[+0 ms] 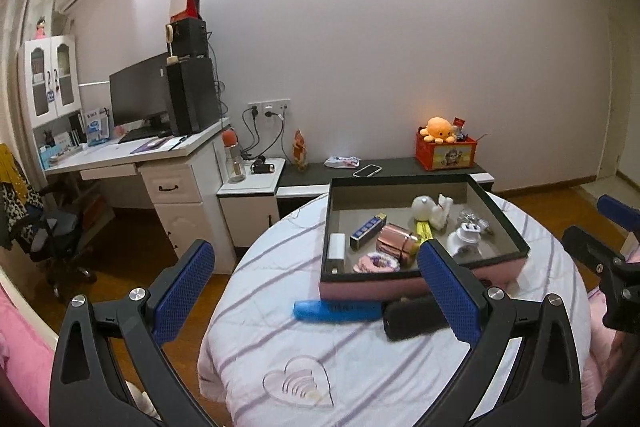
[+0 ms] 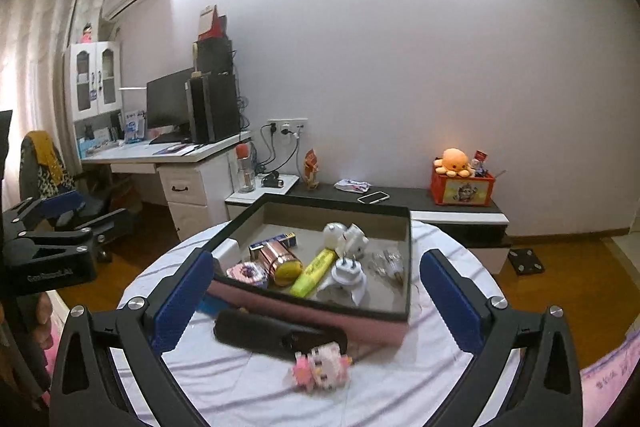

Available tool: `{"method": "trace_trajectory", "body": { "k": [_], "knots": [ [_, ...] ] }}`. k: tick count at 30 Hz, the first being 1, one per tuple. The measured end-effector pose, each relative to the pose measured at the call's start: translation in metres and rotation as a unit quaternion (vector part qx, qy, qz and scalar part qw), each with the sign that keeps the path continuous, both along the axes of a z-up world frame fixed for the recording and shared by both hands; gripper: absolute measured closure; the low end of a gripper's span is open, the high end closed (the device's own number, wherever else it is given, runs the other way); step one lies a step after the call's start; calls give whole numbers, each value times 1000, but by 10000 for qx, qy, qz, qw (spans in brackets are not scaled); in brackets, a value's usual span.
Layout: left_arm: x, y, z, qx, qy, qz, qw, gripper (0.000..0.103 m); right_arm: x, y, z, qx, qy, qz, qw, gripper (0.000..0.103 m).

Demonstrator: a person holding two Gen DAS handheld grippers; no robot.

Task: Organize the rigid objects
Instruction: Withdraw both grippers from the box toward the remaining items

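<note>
Glossy copper-metal can (image 2: 278, 259), matt black plastic remote (image 2: 276, 337), striped quilted cloth (image 1: 360, 367), knobbly blue tool pads (image 1: 448, 291).

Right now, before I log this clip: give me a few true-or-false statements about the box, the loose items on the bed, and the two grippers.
1. The blue marker lies inside the box. False: it lies on the bedspread, outside the box's pink front wall.
2. The yellow highlighter is in the box. True.
3. The left gripper is shut on the black remote. False: it is open and holds nothing.
4. The right gripper is open. True.
5. A small pink toy sits on the bedspread beside the remote. True.
</note>
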State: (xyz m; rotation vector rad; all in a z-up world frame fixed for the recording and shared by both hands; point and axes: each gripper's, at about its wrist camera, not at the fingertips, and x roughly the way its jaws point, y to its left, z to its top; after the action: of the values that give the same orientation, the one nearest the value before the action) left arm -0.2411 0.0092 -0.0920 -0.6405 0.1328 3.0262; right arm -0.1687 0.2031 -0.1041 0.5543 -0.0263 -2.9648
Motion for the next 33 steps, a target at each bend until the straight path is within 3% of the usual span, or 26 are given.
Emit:
{"method": "trace_trajectory", "body": {
  "k": [10,22,28,33],
  "knots": [
    [29,10,8,-25,53,-259,9996,0,40,-1,9,31,78,-189,9998,0],
    [36,6,-5,-219,-142,-246,9994,0,51,9,8,-13,18,-337,9994,0],
    [27,1,-20,-214,-376,-231,9988,0,40,13,-6,-56,-236,-370,9990,0],
    [13,8,-41,-371,-684,-268,9966,0,20,14,-35,-31,-650,-355,9973,0]
  ]
}}
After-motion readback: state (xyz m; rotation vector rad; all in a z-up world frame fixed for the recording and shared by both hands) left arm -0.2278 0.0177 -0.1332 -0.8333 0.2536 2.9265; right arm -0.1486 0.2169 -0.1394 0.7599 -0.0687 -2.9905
